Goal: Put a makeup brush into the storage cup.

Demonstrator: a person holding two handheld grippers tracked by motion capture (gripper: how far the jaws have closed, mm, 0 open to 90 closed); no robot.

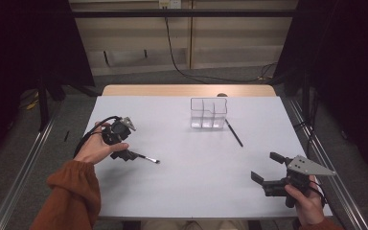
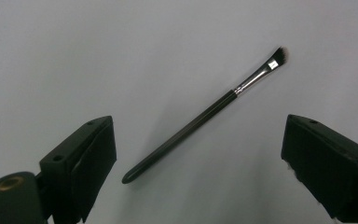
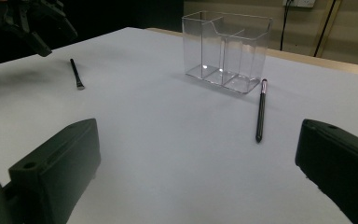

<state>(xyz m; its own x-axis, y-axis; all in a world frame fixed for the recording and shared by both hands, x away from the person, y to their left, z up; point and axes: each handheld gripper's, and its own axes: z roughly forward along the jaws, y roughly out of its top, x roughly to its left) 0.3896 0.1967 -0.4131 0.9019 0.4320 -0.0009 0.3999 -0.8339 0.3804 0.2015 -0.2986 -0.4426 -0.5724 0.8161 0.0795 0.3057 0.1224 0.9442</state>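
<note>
Jaws of the left gripper (image 2: 200, 154) stand wide apart and grasp nothing; in the left gripper view a small makeup brush (image 2: 205, 116) lies flat on the white table (image 2: 98, 56) between them, touching neither jaw. Its dark handle runs slantwise up to a silver ferrule and a short angled tuft of bristles at the far end. In the high view the left gripper (image 1: 124, 154) sits at the table's left side in the person's left hand (image 1: 93, 148), with the makeup brush (image 1: 149, 158) lying just beyond it, bristles pointing away toward the middle.

Near the front right corner, the right gripper (image 1: 264, 168) is held low, its jaws likewise released and empty. Ahead of it, in the right gripper view, a clear acrylic organiser (image 3: 226, 49) with several compartments stands upright toward the far edge, and a second, longer brush (image 3: 261, 109) lies on the table just beside it, its tip near the organiser's base.
</note>
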